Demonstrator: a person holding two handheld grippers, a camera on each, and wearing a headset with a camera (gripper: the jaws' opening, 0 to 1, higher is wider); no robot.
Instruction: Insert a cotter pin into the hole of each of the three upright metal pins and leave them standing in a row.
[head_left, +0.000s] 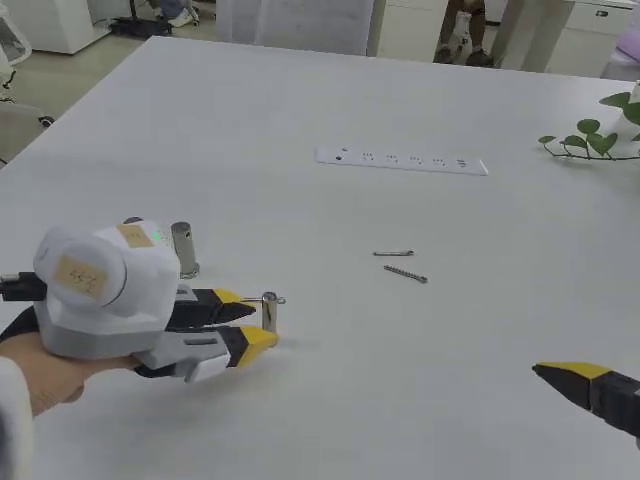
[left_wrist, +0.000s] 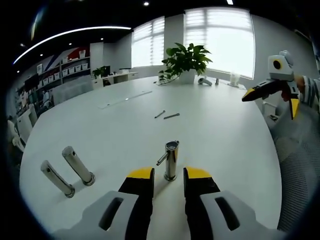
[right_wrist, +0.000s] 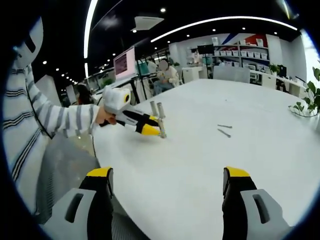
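Observation:
An upright metal pin (head_left: 268, 315) (left_wrist: 171, 160) stands between the yellow tips of my left gripper (head_left: 252, 318) (left_wrist: 169, 176), which is open, with a small gap on each side. A cotter pin (left_wrist: 162, 159) sticks out through its hole near the top. Two more upright pins (head_left: 182, 248) (left_wrist: 77, 165) (left_wrist: 56, 178) stand behind it to the left, and I see no cotter pin in them. Two loose cotter pins (head_left: 393, 253) (head_left: 405, 273) lie mid-table. My right gripper (head_left: 575, 376) (right_wrist: 167, 172) hovers wide open at the near right, holding nothing.
A white power strip (head_left: 402, 160) lies further back on the table. A potted plant (head_left: 600, 135) (left_wrist: 185, 57) stands at the far right edge. The near table edge lies just under my right gripper. People sit at the back of the room.

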